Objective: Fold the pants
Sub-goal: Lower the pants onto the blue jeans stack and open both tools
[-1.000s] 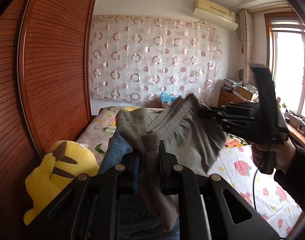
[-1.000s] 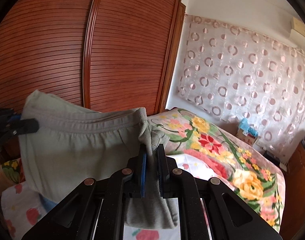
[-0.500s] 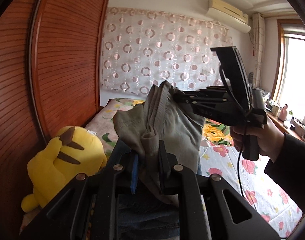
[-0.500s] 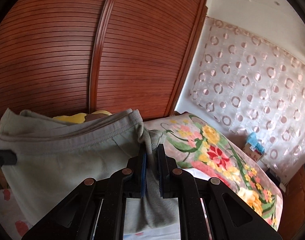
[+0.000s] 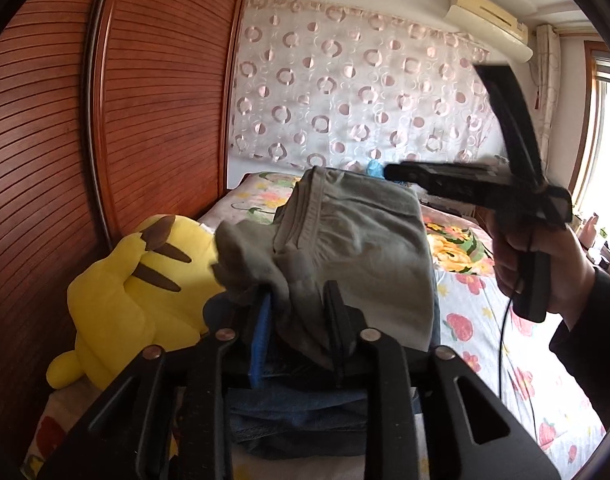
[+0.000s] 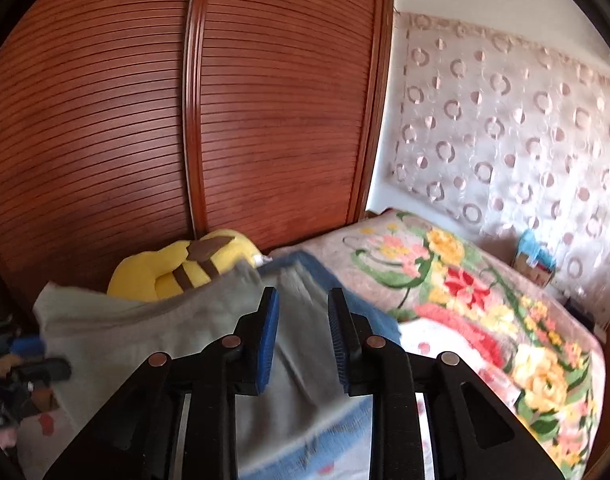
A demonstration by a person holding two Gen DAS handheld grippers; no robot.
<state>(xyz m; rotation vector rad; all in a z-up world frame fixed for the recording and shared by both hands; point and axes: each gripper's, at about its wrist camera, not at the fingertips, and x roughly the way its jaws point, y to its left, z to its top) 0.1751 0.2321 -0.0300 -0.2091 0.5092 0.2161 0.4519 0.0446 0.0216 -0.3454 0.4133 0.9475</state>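
The grey pants [image 5: 357,240] are lying bunched on top of folded blue jeans [image 5: 301,416] on the near part of the flowered bed [image 5: 545,368], just right of a yellow plush toy [image 5: 133,284] that is sitting against the slatted wooden wardrobe [image 5: 153,92]. The left gripper [image 5: 299,308] is standing with its jaws partly apart, having just been opening; a fold of the grey cloth is still sitting between its pads, slack rather than pinched. The right gripper [image 6: 303,316] is likewise partly open after just spreading, with the pants [image 6: 177,328] lying loose in the gap and no pad pressing on them. In the left wrist view, a hand [image 5: 545,264] is holding the right gripper to the right of the pants. A circle-patterned curtain [image 5: 357,92] is hanging on the far wall.
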